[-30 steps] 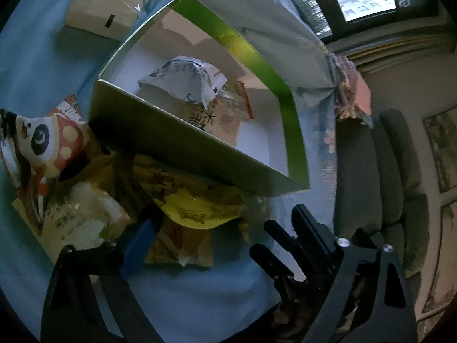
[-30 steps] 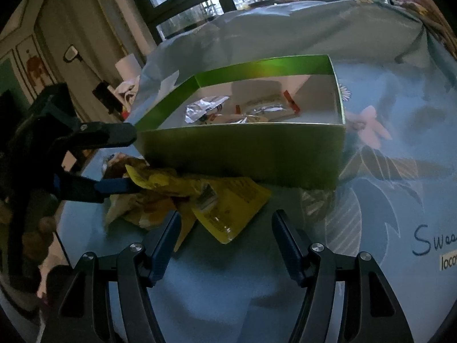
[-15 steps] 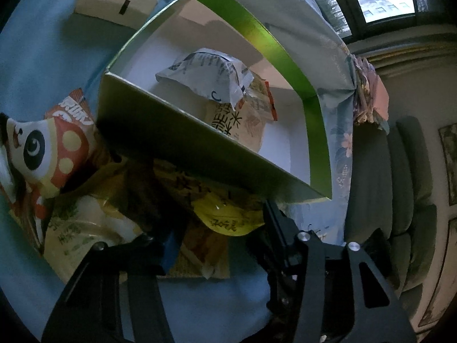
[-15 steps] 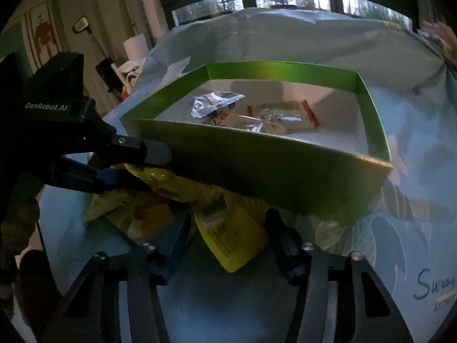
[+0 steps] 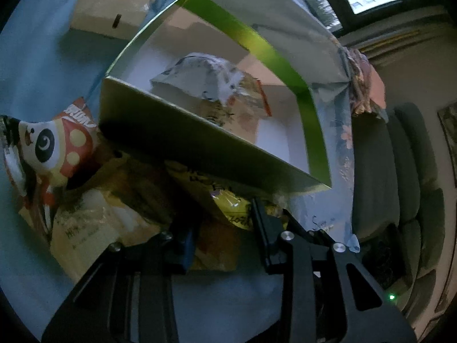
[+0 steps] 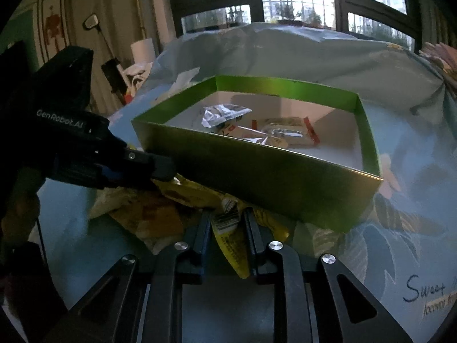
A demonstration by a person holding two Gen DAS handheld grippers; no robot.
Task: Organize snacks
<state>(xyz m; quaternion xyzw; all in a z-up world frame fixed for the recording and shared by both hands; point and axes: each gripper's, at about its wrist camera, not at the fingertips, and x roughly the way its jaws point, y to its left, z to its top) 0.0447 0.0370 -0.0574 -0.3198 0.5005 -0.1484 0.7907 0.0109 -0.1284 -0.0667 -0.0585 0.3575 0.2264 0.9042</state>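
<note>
white "genrobot.ai" marks the left hand-held gripper [image 6: 160, 175], closing on a yellow packet [image 6: 197, 193].

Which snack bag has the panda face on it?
The red-and-white bag, lying outside the green box at the far left of the pile in the left wrist view. The other loose packets beside it are plain yellow or tan with writing, no animal.

box [image 6: 257, 177]: on the cloth [image 6: 400, 257], packets [image 6: 225, 114] inside
pile [image 6: 148, 214]: against the box's near wall
right tongs [image 6: 225, 228]: around the pouch [image 6: 231, 245]
left tongs [image 5: 222, 228]: in the pile, left of the pouch
</note>
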